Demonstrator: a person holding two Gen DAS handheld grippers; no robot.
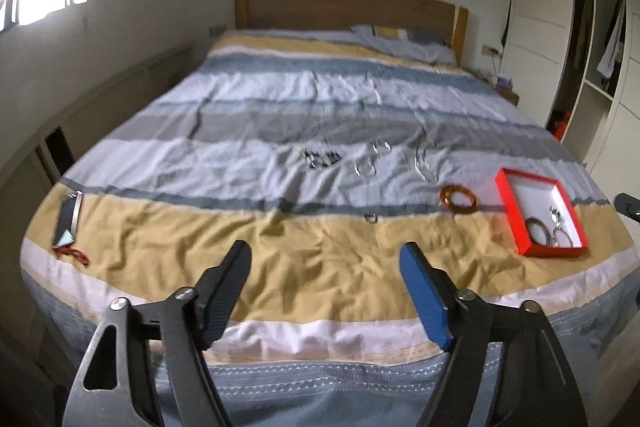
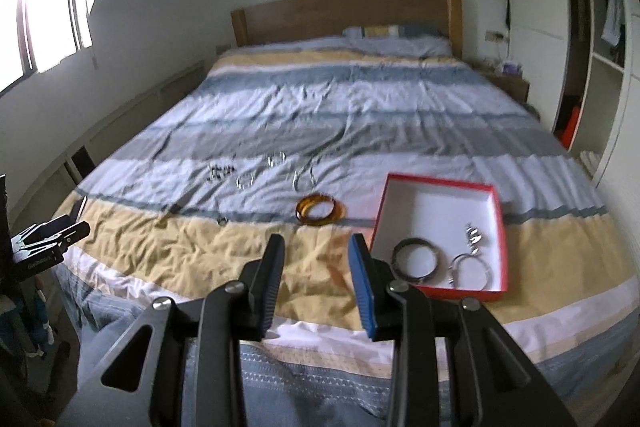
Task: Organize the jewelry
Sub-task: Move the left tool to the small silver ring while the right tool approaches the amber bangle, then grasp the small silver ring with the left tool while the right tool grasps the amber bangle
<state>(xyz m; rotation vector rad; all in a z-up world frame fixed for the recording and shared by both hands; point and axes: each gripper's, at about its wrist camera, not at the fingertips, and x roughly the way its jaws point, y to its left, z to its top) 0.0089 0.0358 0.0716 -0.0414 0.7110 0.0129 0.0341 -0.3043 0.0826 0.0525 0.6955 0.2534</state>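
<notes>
Jewelry on the bed [image 2: 320,99] waits for spread, empty right gripper [image 2: 316,247] and left gripper [image 1: 326,253]: pinch amber bangles' [image 2: 320,213] rim, lift toward red box [image 2: 502,227].

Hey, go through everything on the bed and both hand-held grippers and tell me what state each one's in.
Left hand-held gripper: open, empty, above the bed's foot.
Right hand-held gripper: open, empty.
Red cardboard box with white lining: lidless, holding jewelry.
Dark bangle: inside the box.
Silver hoop bracelet: inside the box.
Amber-orange bangles: on the striped bedspread, outside the box.
Small silver pieces: scattered loose on the bedspread.
</notes>
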